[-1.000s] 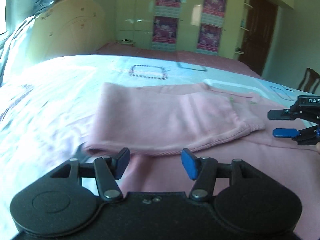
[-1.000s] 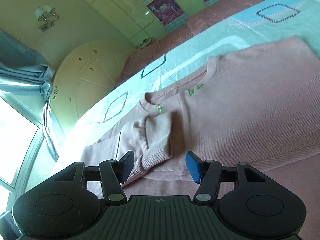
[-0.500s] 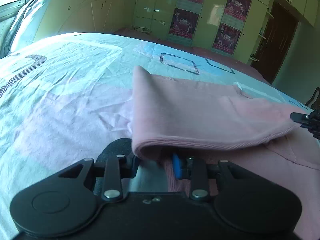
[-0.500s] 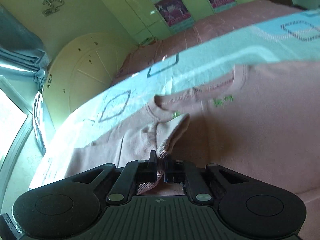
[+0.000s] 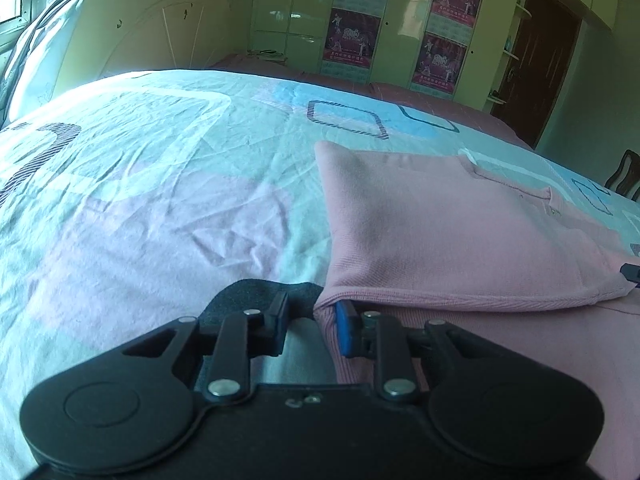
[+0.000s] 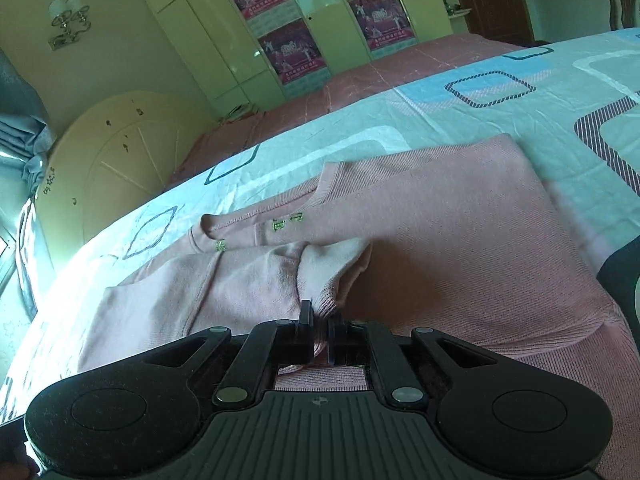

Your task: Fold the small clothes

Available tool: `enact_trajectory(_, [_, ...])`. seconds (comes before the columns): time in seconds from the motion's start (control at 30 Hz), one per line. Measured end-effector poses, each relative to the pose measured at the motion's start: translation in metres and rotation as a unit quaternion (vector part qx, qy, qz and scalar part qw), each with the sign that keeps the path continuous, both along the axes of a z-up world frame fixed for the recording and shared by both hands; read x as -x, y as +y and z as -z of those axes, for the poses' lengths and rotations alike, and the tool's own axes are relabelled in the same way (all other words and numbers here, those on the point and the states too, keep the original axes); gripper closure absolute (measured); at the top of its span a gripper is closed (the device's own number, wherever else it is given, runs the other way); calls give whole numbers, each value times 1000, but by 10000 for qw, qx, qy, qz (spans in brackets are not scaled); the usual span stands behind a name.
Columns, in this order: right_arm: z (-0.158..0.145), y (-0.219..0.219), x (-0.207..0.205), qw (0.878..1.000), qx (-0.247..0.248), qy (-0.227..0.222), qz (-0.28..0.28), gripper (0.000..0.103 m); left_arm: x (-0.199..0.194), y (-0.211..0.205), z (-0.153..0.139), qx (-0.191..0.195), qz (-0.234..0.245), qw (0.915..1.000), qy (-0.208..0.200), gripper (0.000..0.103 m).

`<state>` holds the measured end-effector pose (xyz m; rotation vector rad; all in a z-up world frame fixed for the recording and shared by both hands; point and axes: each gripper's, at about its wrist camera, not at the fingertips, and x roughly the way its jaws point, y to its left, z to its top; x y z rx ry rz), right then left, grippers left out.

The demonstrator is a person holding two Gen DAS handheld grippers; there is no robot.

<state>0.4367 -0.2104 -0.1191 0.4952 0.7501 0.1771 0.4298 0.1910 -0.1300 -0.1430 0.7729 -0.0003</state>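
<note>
A pink sweater (image 5: 460,216) lies flat on the bed, one sleeve (image 6: 256,280) folded across its front. In the left wrist view my left gripper (image 5: 312,322) sits at the near corner of the folded edge. Its jaws are closing, with the cloth's edge between them against the blue right pad (image 5: 344,330); a gap remains on the left side. In the right wrist view my right gripper (image 6: 319,326) is shut on the sleeve's ribbed cuff (image 6: 326,300). Its tip (image 5: 631,272) shows at the right edge of the left wrist view.
The bed sheet (image 5: 160,200) is light blue and pink with square outlines, and wrinkled. A cream headboard (image 6: 120,160) stands at the far left, and green wardrobes with posters (image 5: 400,24) behind. A dark rounded shape (image 6: 622,280) sits at the right edge.
My left gripper moved in to the sweater's near corner and its jaws narrowed around the edge. My right gripper shut on the sleeve cuff and carried it a little across the sweater.
</note>
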Motion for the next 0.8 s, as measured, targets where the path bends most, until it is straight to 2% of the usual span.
enact_trajectory(0.07, [-3,0,-2,10000,-8,-44,12,98,-3,-1,0,-28,16,10000,14,80])
enact_trajectory(0.23, [14,-9,-7,9982,-389,445,-15,97,-6,-4,0,-123,118,9999,15,78])
enact_trajectory(0.33, [11,-17,-4,9975,-601,351,92,64,-2,-4,1,-146,163,9998,-41,78])
enact_trajectory(0.37, [12,-19,-6,9969,-667,392,137,64,-1,-3,2,-105,151,9998,-63,78])
enact_trajectory(0.43, [14,-22,-11,9957,-807,419,156,64,3,-3,0,-59,123,9998,-152,78])
enact_trajectory(0.47, [14,-22,-12,9961,-777,399,119,74,6,-4,-1,-62,133,9996,-241,78])
enact_trajectory(0.5, [14,-19,-15,9969,-663,427,26,89,7,-5,-1,-112,151,9994,-276,81])
enact_trajectory(0.53, [13,-16,-17,9976,-504,476,-50,98,5,-7,1,-179,179,9995,-166,82])
enact_trajectory(0.63, [-9,-5,-18,9992,-212,121,-315,98,0,-6,2,-96,147,9998,-91,88])
enact_trajectory(0.7, [-43,5,-18,9977,-111,-458,-493,98,-1,-5,2,-3,74,9999,-110,93])
enact_trajectory(0.8, [-101,16,-5,9841,31,-1614,-744,98,6,-7,4,25,-64,9996,-263,93])
